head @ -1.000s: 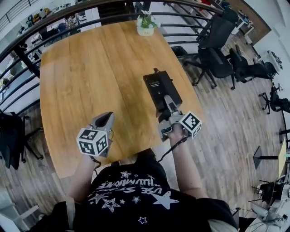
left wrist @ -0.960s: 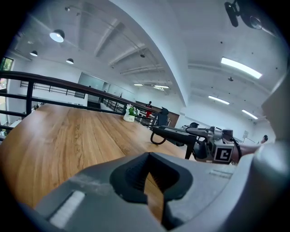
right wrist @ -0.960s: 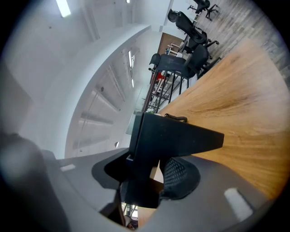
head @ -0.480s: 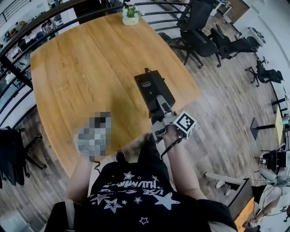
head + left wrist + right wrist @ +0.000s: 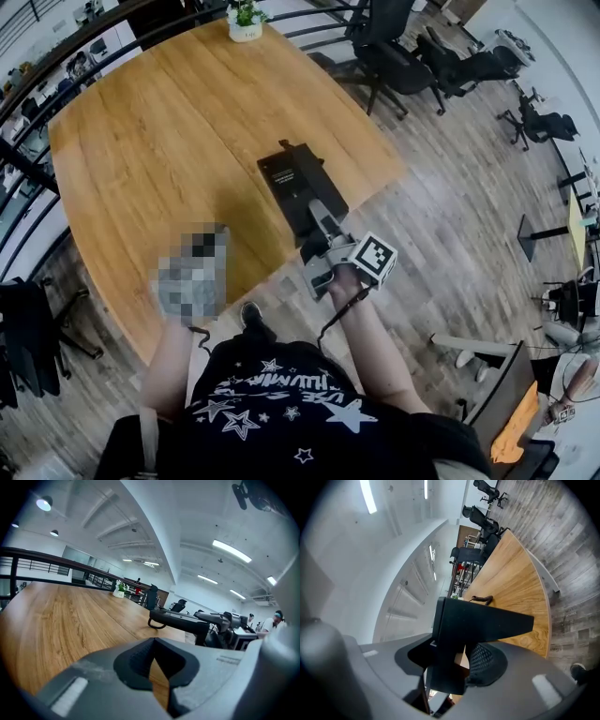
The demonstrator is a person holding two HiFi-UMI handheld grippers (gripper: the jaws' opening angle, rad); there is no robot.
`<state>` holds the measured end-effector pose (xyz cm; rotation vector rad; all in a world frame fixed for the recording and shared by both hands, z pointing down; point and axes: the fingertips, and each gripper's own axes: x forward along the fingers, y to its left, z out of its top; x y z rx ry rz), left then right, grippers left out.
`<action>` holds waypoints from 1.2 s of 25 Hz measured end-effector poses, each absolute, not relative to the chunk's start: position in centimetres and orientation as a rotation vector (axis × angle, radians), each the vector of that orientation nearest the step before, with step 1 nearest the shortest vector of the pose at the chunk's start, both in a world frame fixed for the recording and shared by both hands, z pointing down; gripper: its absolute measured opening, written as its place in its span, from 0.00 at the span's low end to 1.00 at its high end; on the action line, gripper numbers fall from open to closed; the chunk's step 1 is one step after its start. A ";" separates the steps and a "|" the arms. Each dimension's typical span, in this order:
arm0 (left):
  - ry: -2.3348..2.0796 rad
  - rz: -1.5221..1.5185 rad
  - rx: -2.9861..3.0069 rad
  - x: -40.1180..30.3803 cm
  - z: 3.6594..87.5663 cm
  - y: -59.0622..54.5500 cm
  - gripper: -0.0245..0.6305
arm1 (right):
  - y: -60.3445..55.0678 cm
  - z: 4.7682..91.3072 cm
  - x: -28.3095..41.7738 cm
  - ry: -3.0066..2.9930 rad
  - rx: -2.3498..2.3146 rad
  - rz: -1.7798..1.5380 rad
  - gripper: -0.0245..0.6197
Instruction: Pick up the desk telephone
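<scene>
The black desk telephone [image 5: 292, 183] hangs over the near right edge of the wooden table [image 5: 141, 150]. My right gripper [image 5: 315, 223] is shut on its near end. In the right gripper view the telephone [image 5: 480, 620] fills the space between the jaws, its cord end [image 5: 483, 599] showing beyond. From the left gripper view the telephone [image 5: 180, 620] appears held just above the tabletop, with the right gripper [image 5: 224, 620] behind it. My left gripper [image 5: 202, 255] is over the table's near edge, left of the phone, partly under a mosaic patch. Its jaws [image 5: 157, 665] are shut and hold nothing.
A small potted plant [image 5: 246, 21] stands at the table's far edge. A dark railing [image 5: 56, 89] runs along the far and left sides. Black office chairs [image 5: 394, 47] stand on the wood floor to the right.
The right gripper has drawn the telephone back and toward the table's near right edge. The left gripper shifted a little along the near edge.
</scene>
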<state>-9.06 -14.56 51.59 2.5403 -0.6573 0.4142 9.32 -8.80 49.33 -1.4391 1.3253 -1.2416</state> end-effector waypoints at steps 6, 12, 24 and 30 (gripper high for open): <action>-0.655 0.441 2.534 -8.8 52.3 -12.4 0.04 | -6.1 50.1 8.4 1.313 -1.418 -1.255 0.35; -0.663 0.451 2.548 -9.8 51.8 -7.8 0.04 | -1.1 50.2 6.8 1.340 -1.402 -1.260 0.35; -0.674 0.409 2.577 -13.2 49.6 3.1 0.04 | 10.1 47.5 2.9 1.341 -1.317 -1.244 0.35; -0.672 0.370 2.590 -15.0 48.5 8.1 0.04 | 15.4 46.9 1.1 1.343 -1.328 -1.232 0.35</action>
